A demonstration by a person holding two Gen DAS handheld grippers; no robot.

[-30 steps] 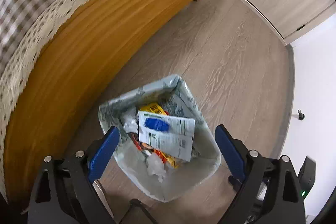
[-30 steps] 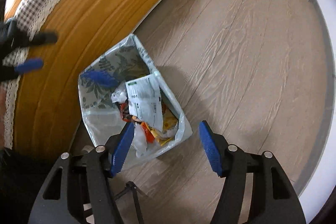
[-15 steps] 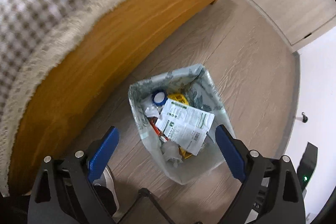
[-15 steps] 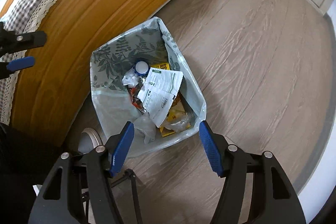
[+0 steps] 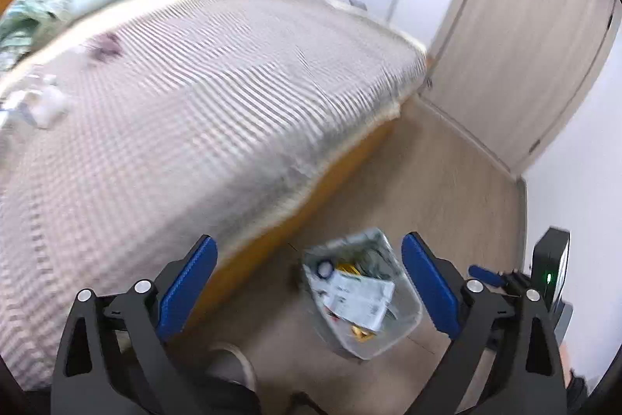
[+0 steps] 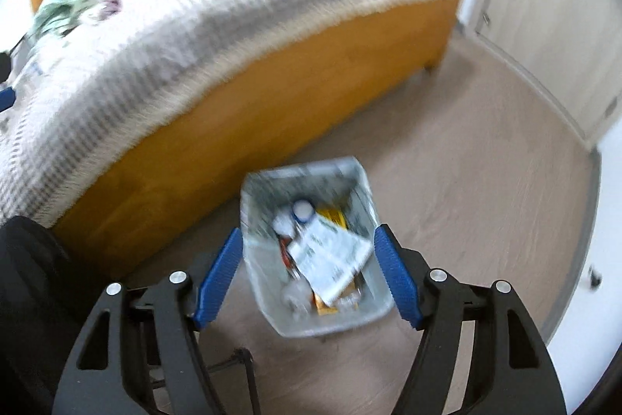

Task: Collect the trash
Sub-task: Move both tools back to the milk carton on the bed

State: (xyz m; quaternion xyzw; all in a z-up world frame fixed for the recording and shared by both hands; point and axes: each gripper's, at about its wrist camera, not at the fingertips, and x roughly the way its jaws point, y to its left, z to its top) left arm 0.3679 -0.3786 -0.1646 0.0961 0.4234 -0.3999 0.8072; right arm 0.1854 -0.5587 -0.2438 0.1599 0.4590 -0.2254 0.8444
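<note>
Bin (image 6: 311, 255) on floor beside bed (image 5: 194, 104), already holds wrappers, paper, cap. White crumpled scraps (image 5: 39, 104) left on bed, far left; likely next. Left hand-held gripper (image 5: 307, 282) released, empty, tilted down over bed edge. Right hand-held gripper (image 6: 307, 273) jaws just opening, nothing between, above bin.

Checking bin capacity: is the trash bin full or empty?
Partly full: the trash bin holds a white printed wrapper, a yellow packet, and a blue-capped item below its rim.
</note>
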